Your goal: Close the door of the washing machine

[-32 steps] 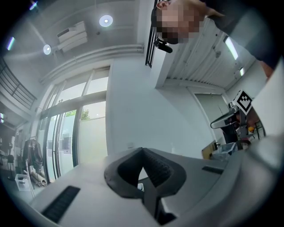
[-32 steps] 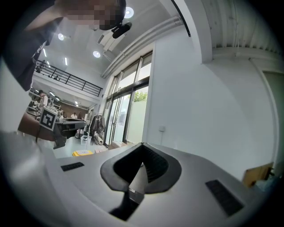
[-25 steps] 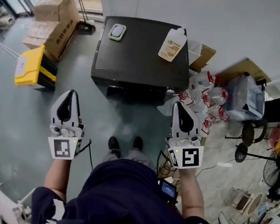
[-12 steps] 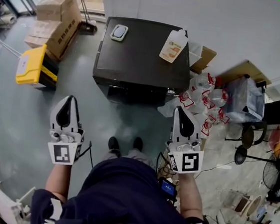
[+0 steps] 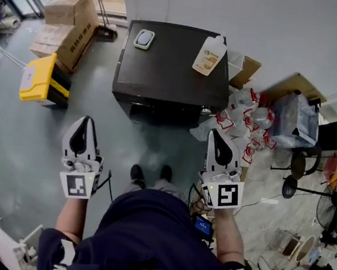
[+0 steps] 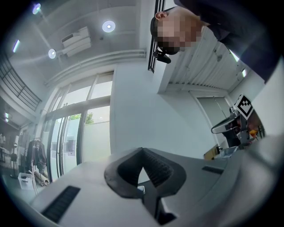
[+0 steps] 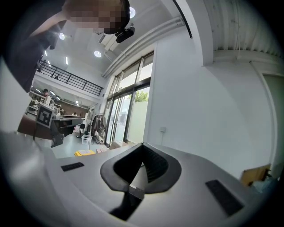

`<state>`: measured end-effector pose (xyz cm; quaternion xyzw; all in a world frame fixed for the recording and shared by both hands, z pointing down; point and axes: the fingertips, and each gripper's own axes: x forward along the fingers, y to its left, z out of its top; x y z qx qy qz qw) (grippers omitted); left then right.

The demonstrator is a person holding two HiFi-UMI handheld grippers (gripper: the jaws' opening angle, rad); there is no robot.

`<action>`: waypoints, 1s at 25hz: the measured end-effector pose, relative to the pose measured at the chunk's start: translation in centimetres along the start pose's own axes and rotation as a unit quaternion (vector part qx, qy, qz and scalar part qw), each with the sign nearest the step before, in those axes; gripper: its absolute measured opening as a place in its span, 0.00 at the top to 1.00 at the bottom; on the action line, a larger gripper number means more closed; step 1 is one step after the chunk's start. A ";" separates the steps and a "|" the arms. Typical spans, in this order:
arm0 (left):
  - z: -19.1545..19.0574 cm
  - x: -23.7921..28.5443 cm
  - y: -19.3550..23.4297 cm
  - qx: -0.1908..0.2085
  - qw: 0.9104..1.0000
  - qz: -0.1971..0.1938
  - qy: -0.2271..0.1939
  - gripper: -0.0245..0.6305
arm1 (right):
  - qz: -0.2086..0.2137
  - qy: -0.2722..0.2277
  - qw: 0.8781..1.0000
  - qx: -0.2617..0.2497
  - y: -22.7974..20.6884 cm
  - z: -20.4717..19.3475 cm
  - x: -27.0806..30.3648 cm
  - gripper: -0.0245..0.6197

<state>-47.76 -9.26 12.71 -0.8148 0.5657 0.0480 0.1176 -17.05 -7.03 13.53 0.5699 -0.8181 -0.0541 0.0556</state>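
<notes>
One washing machine [image 5: 171,71], dark and box-shaped, is seen from above against the white wall, directly ahead of the person; its front face is viewed so steeply that the door cannot be made out. A pale detergent bottle [image 5: 209,54] is laid flat on the right of its top, and a small pale object [image 5: 144,38] is set near the back left corner. Plastic bags with red print [image 5: 243,119] are piled just beside the machine's right side, while cardboard boxes [image 5: 66,20] and a yellow case [image 5: 36,79] are placed on the floor to its left. The person's shoes [image 5: 150,172] are planted on the grey floor, apart from the machine's front. Both forearms are stretched forward on either side of the body, with the marker cubes turned upward. The left gripper [image 5: 85,120] is held out well short of the machine, pointing towards it; in the left gripper view the left gripper [image 6: 142,150] is seen with its jaws pressed together and nothing pinched. The right gripper [image 5: 216,134] is carried alongside at a matching reach, nearer the bags; in the right gripper view its tips [image 7: 143,146] are likewise pressed together on nothing.
</notes>
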 end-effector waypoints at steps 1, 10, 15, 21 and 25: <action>-0.1 -0.1 0.0 0.002 1.000 0.000 0.001 0.93 | -0.001 0.002 1.000 -0.001 0.0 -0.1 0.0 0.93; -0.1 -0.6 -0.1 0.013 1.000 -0.001 0.005 0.93 | 0.002 0.018 1.000 0.000 0.3 -0.6 0.1 0.93; -0.5 -0.6 -0.2 0.011 1.000 -0.003 0.009 0.93 | -0.001 0.018 1.000 -0.004 0.4 -0.6 0.3 0.93; -0.6 -0.7 -0.4 0.011 1.000 -0.006 0.010 0.93 | -0.005 0.017 1.000 -0.005 0.3 -0.7 0.1 0.93; -0.6 -0.6 -0.4 0.009 1.000 -0.004 0.011 0.93 | -0.004 0.021 1.000 -0.005 0.3 -0.9 0.2 0.93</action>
